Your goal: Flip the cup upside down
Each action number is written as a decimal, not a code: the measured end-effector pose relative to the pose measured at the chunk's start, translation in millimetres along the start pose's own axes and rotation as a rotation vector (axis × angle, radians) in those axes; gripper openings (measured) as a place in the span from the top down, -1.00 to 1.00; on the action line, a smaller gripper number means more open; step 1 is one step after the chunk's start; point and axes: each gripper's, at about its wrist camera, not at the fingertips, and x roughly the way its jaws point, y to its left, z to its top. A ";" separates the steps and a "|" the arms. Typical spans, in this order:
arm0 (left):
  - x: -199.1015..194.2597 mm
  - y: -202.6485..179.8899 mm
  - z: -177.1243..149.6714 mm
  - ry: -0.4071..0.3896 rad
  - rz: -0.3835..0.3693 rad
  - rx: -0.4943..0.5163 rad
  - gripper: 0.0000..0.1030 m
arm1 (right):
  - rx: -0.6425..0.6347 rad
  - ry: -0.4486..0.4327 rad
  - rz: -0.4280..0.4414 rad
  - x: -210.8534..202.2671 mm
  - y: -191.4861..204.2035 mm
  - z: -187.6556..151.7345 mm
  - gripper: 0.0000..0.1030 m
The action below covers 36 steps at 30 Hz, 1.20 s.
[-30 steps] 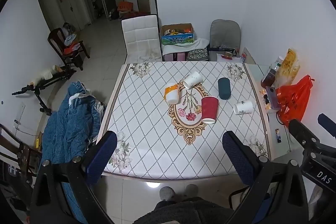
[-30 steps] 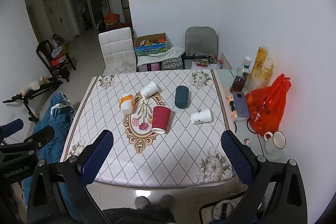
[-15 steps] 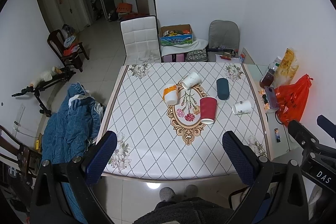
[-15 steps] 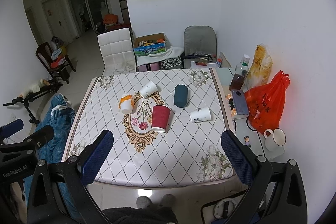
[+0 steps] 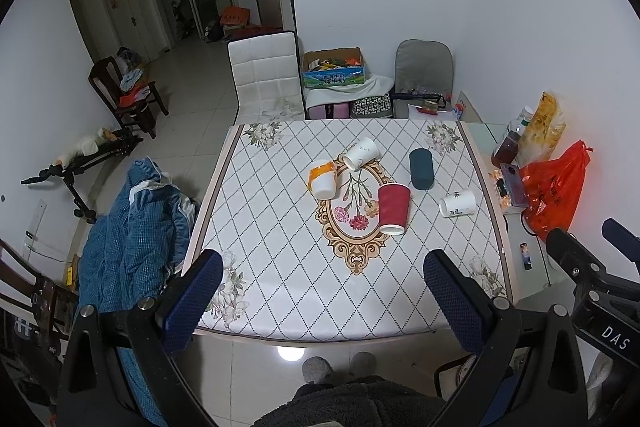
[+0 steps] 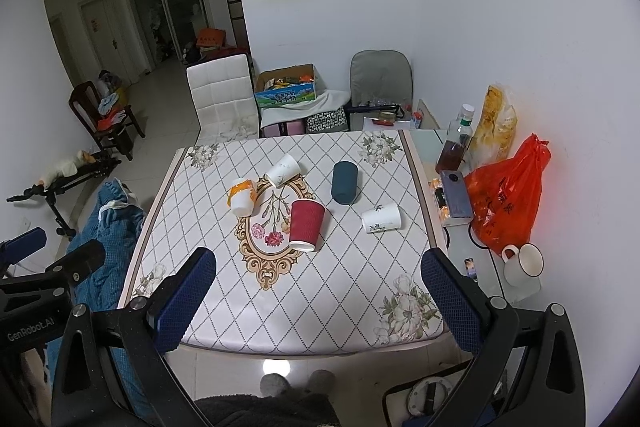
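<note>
Several cups lie on their sides on the patterned table (image 5: 280, 267): a red ribbed cup (image 5: 394, 203) (image 6: 306, 225), a dark teal cup (image 5: 421, 169) (image 6: 345, 182), a white cup at the right (image 5: 458, 203) (image 6: 381, 218), a white cup at the back (image 5: 361, 153) (image 6: 283, 169) and an orange-and-white cup (image 5: 323, 177) (image 6: 242, 195). My left gripper (image 5: 320, 303) is open and empty, high above the table's near edge. My right gripper (image 6: 320, 301) is open and empty, also high above the near edge.
A glass side table at the right holds an orange plastic bag (image 6: 506, 195), a bottle (image 6: 454, 143), a phone (image 6: 456, 193) and a white mug (image 6: 522, 263). A white chair (image 5: 266, 77) stands behind the table. A blue jacket (image 5: 132, 227) lies at the left.
Both grippers have risen and drawn back a little from the table. The cups have not moved.
</note>
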 end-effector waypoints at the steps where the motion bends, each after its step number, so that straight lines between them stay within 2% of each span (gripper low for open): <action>1: 0.3 -0.4 0.4 0.000 0.001 0.001 -1.00 | 0.001 0.000 0.002 -0.3 1.6 -1.3 -1.00; 11: -0.9 -2.4 -0.6 -0.002 0.003 0.002 -1.00 | 0.002 0.000 0.007 -14.9 -2.6 -2.2 -1.00; 36: -6.9 0.0 1.9 -0.006 -0.005 -0.007 -1.00 | 0.006 -0.005 0.019 -14.1 -3.1 6.0 -1.00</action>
